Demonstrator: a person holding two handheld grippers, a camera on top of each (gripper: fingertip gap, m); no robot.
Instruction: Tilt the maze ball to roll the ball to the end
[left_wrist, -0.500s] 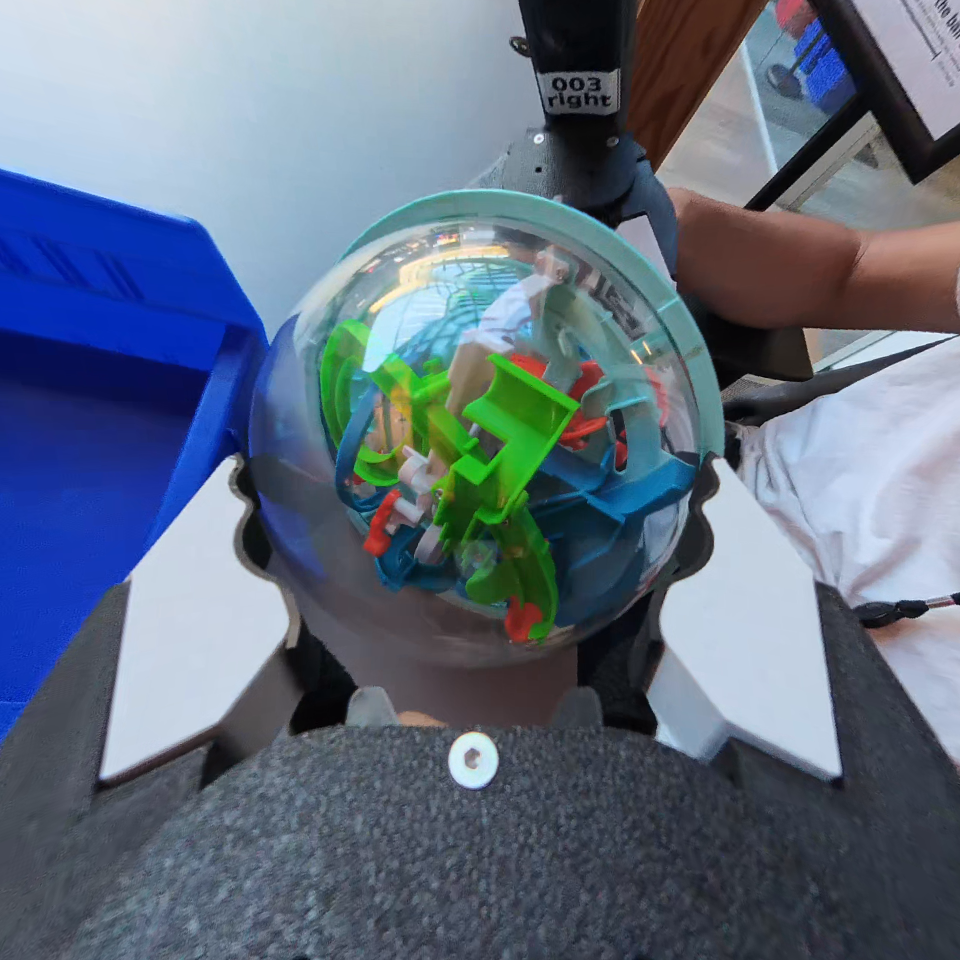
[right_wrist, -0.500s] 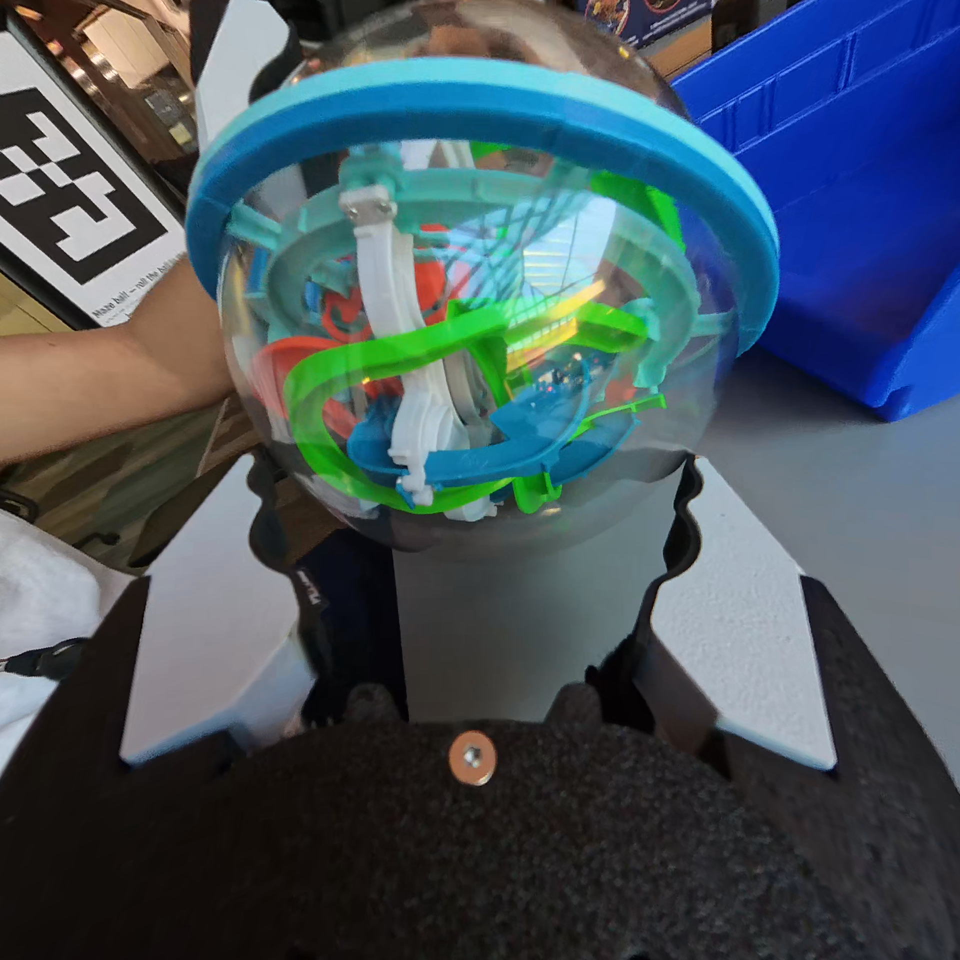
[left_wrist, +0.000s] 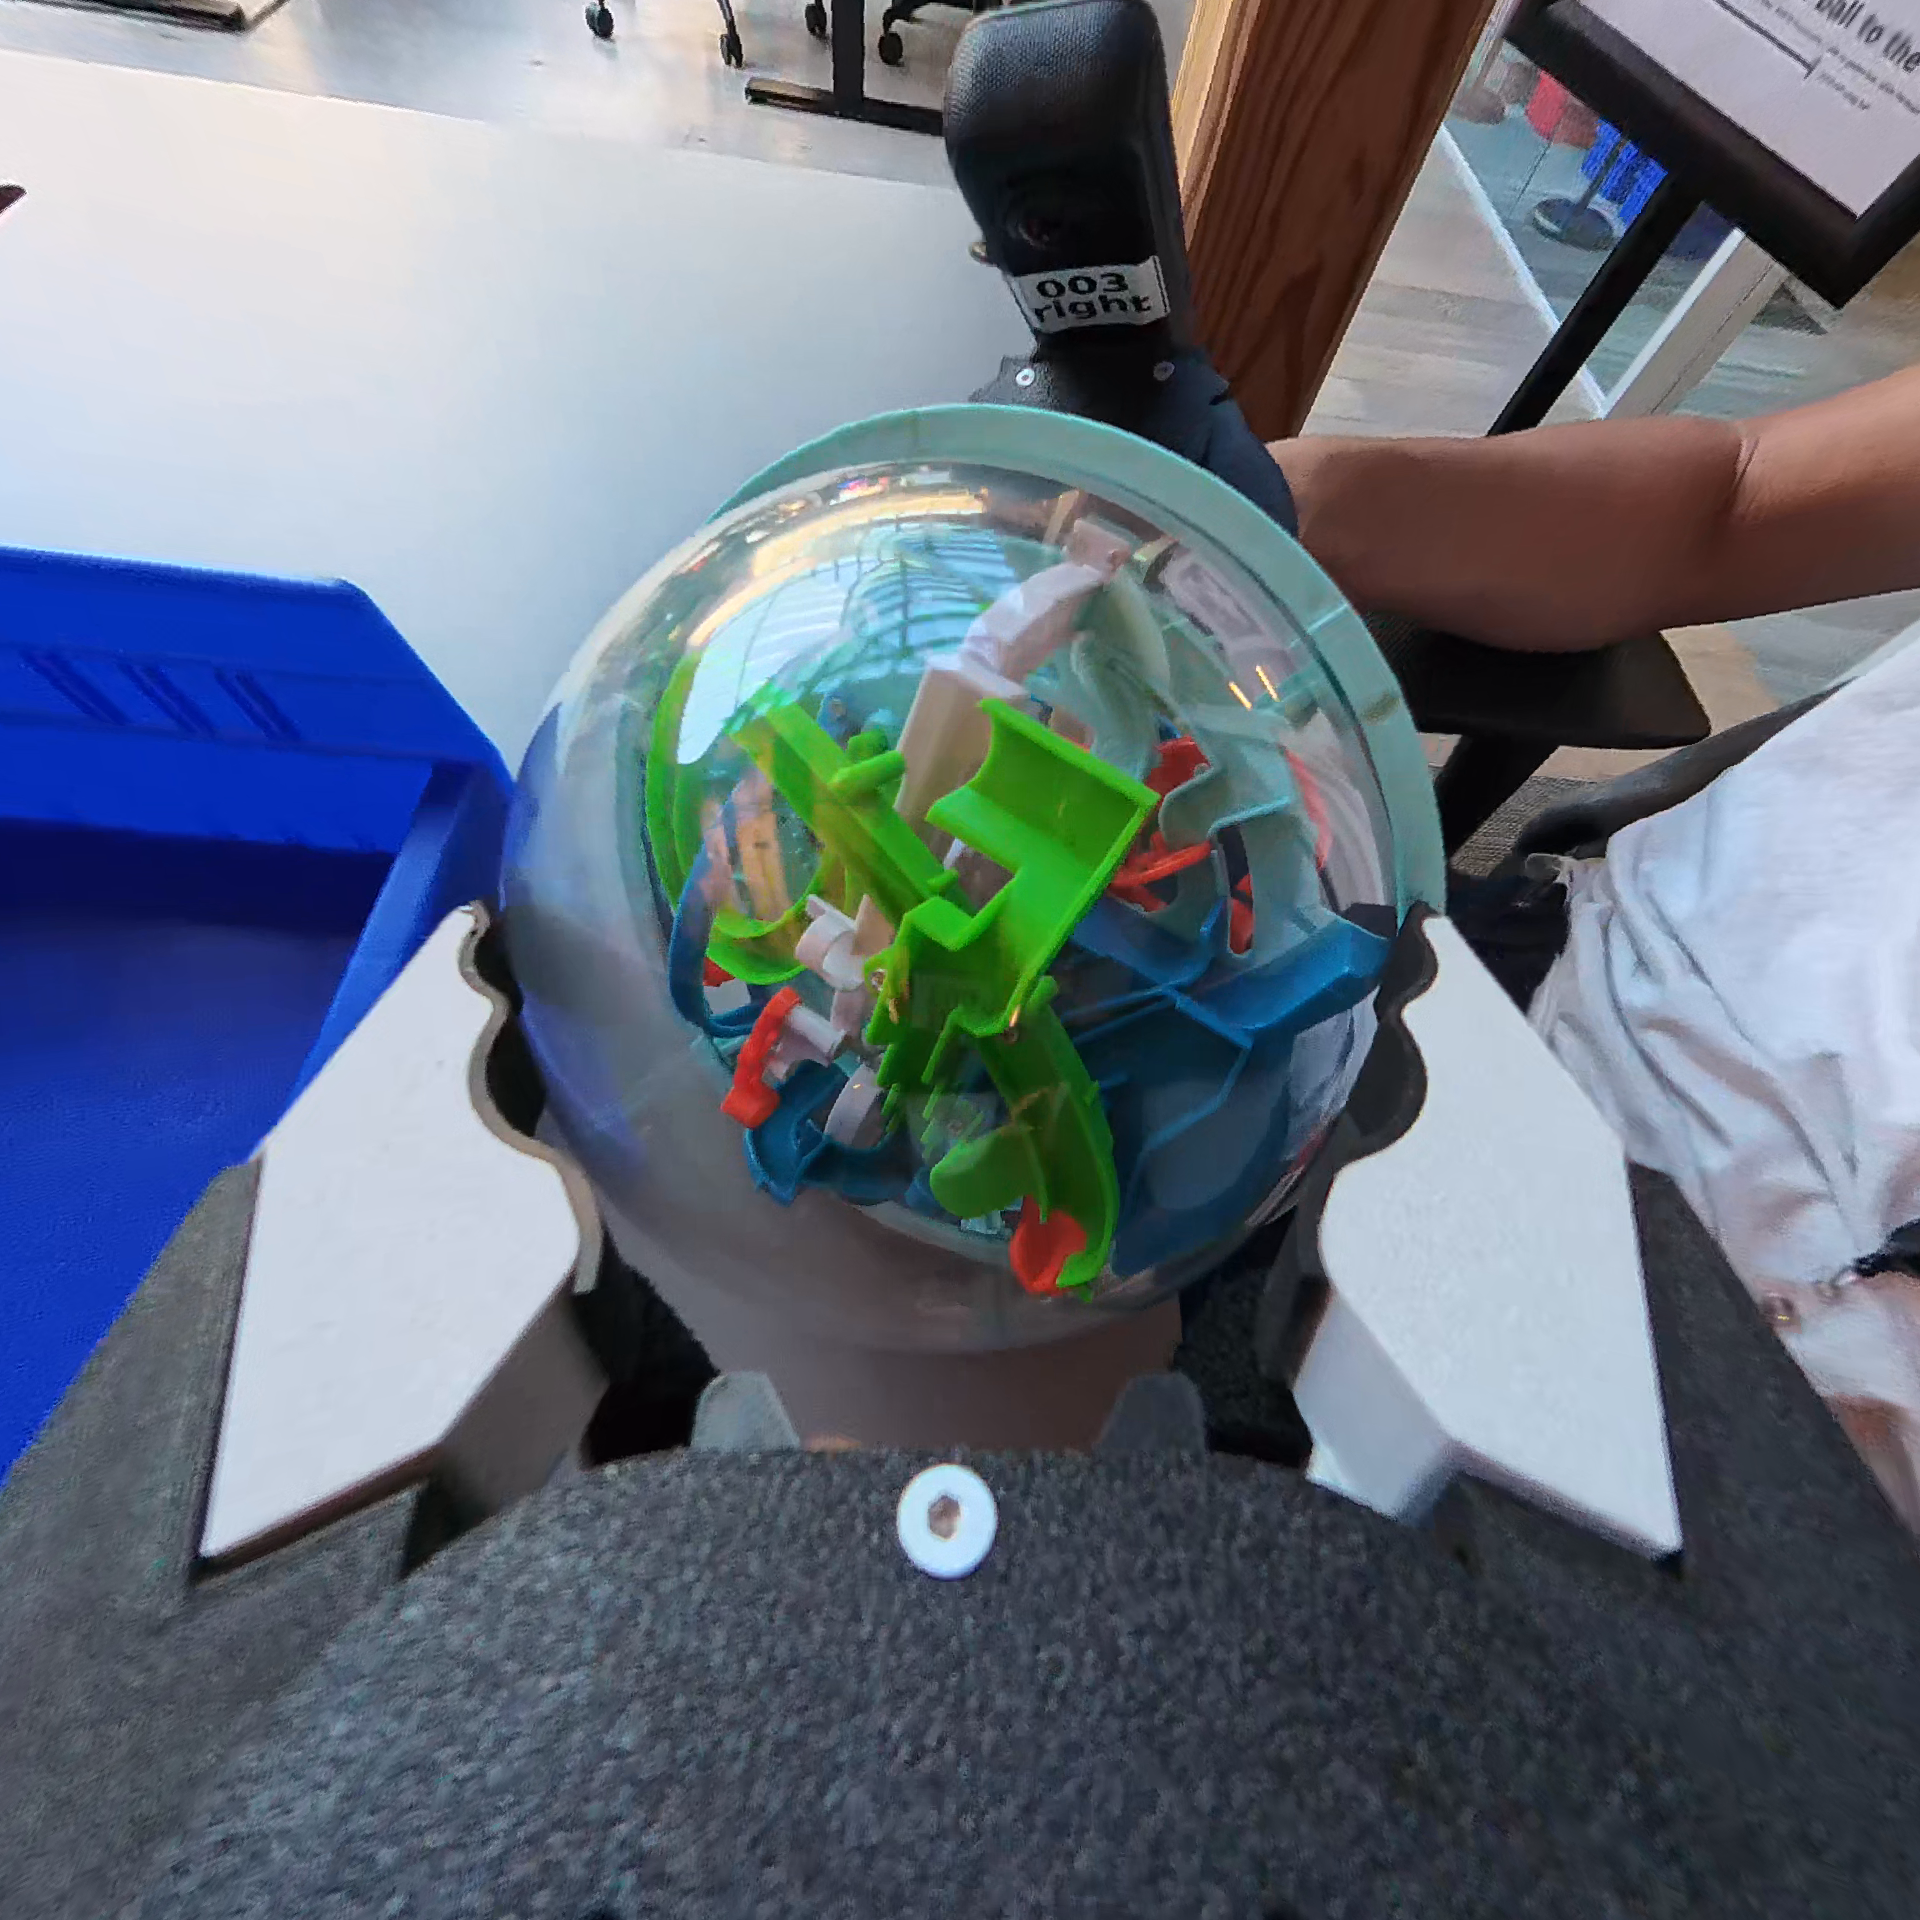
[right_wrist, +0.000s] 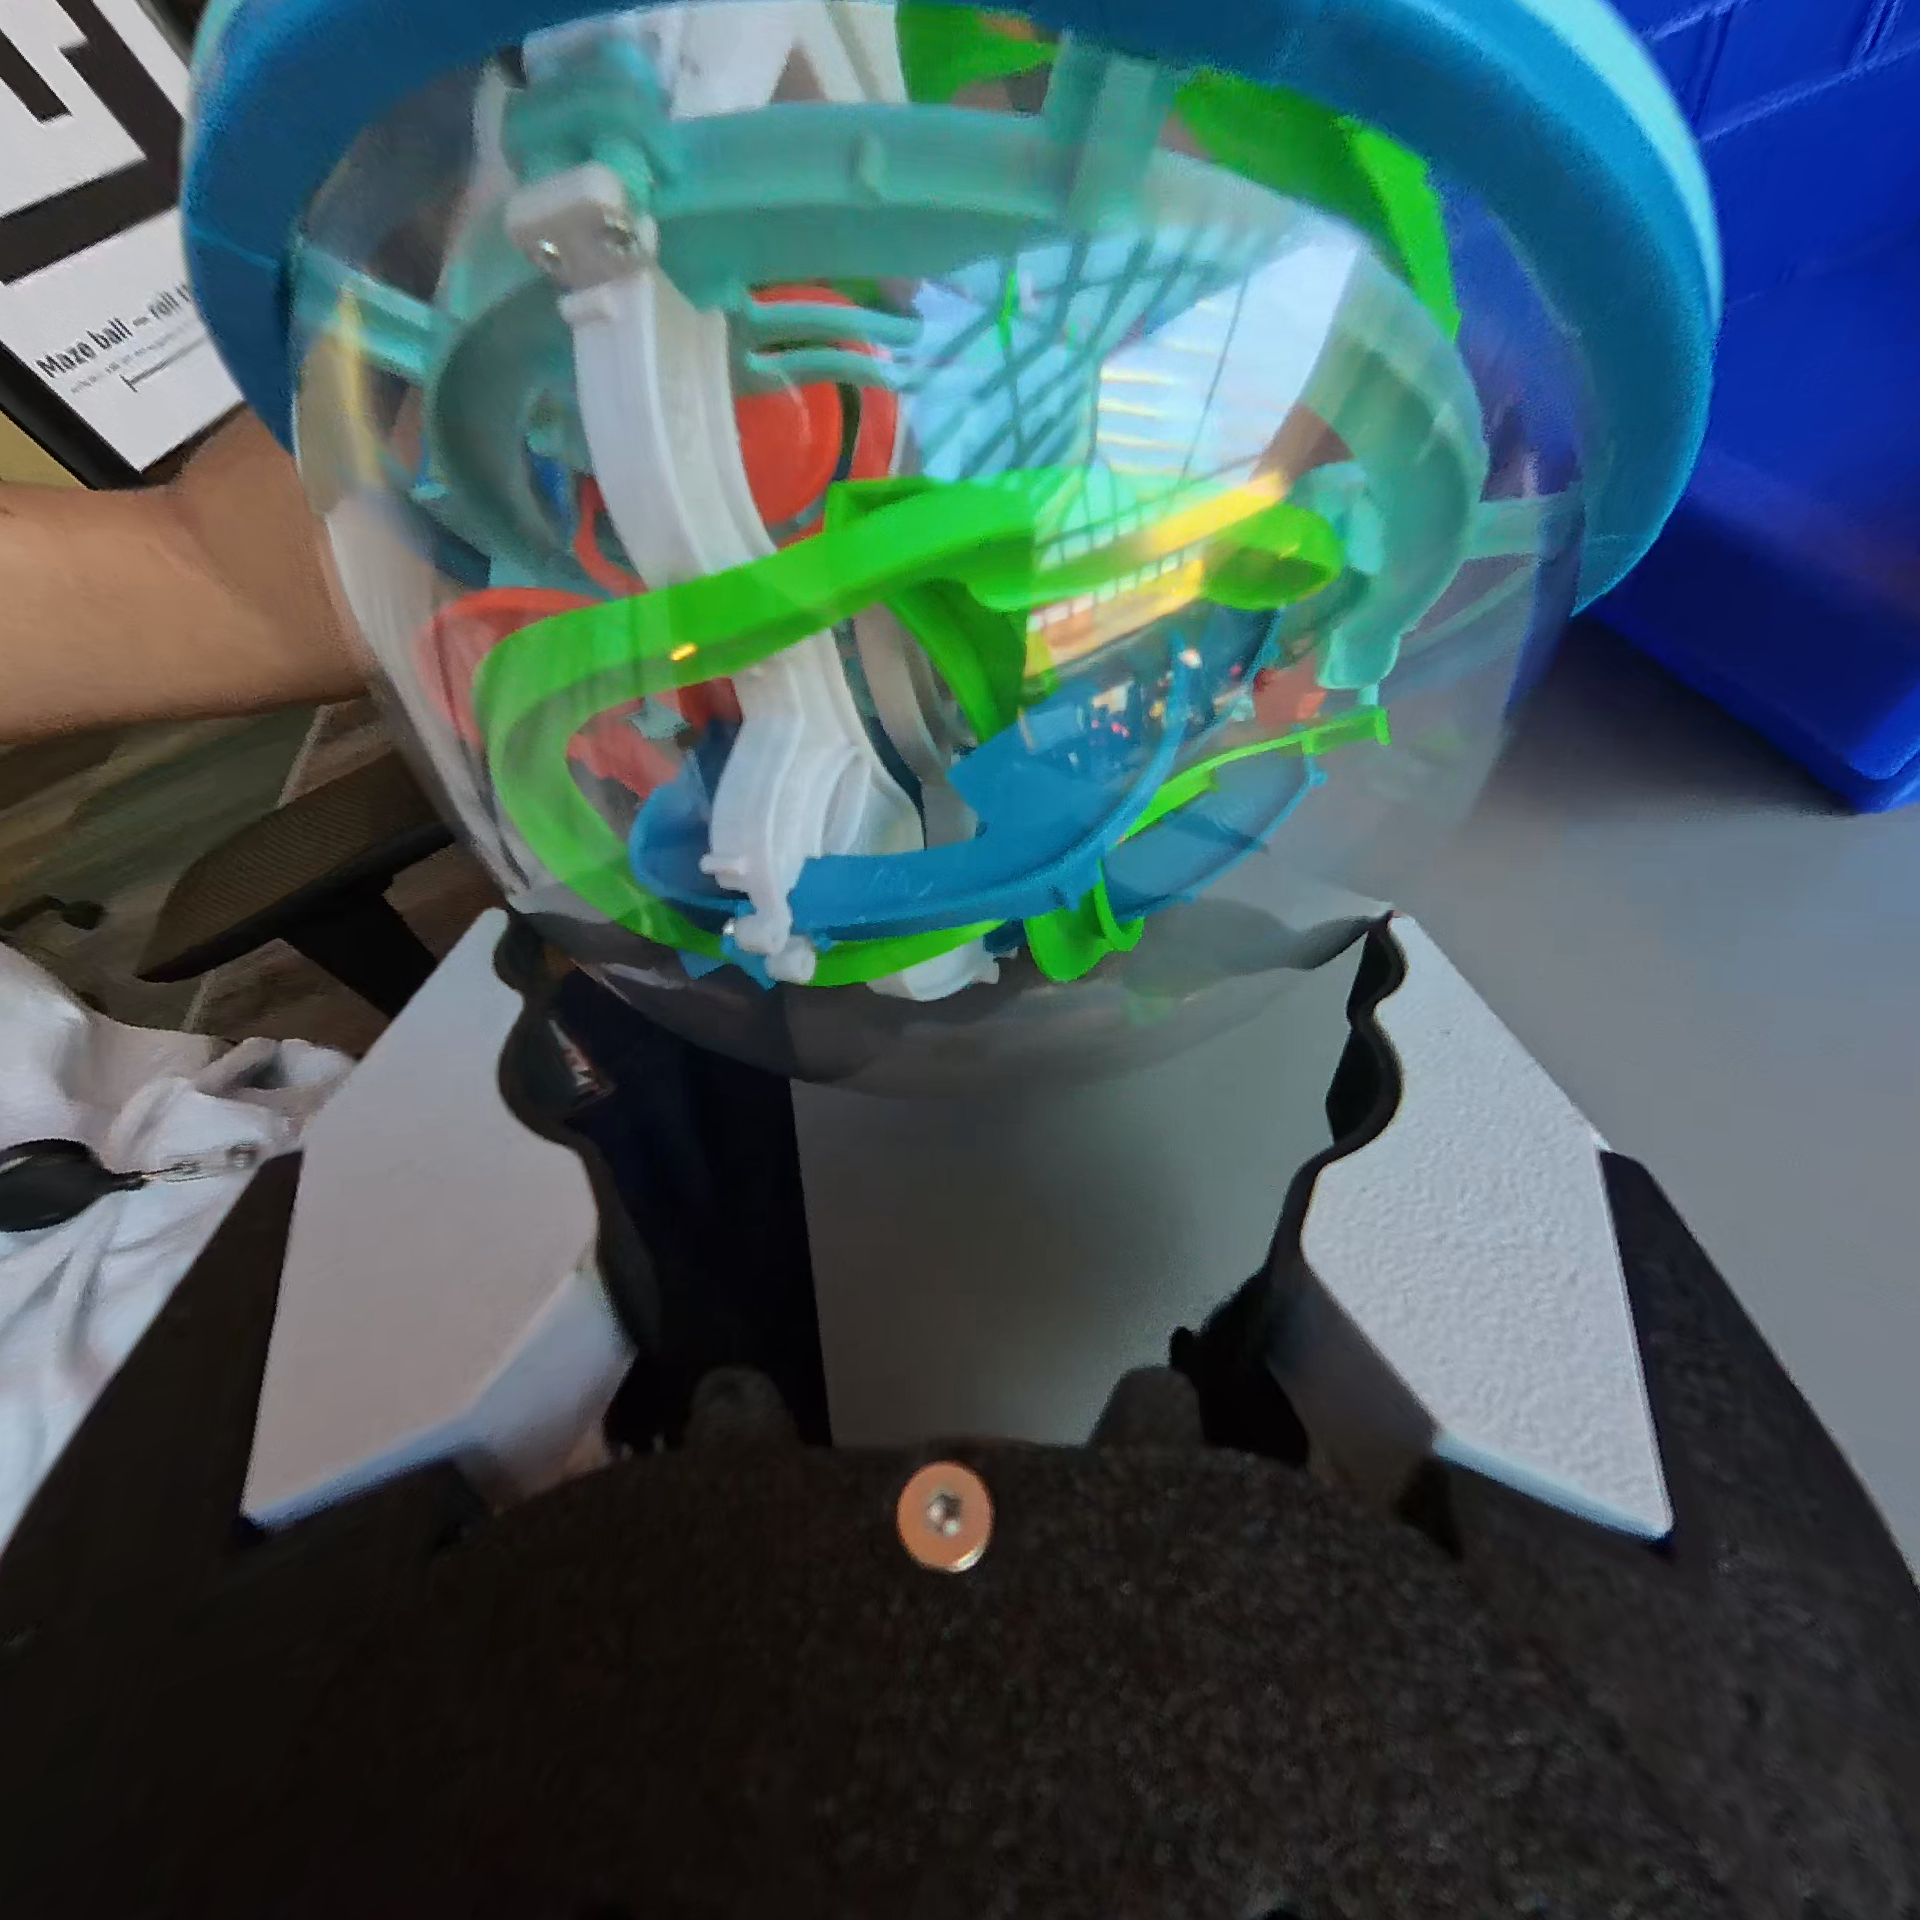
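Left wrist view: the left gripper (left_wrist: 951, 935) clamps the clear maze ball (left_wrist: 966, 883), both pads pressed to its sides, with a blue bin (left_wrist: 208, 831) just left of the ball and the right gripper (left_wrist: 1091, 343) behind it. Right wrist view: the right gripper (right_wrist: 951, 966) grips the ball (right_wrist: 935, 520) on its lower sides, the bin (right_wrist: 1787, 520) right of the ball above a grey table (right_wrist: 1662, 987).
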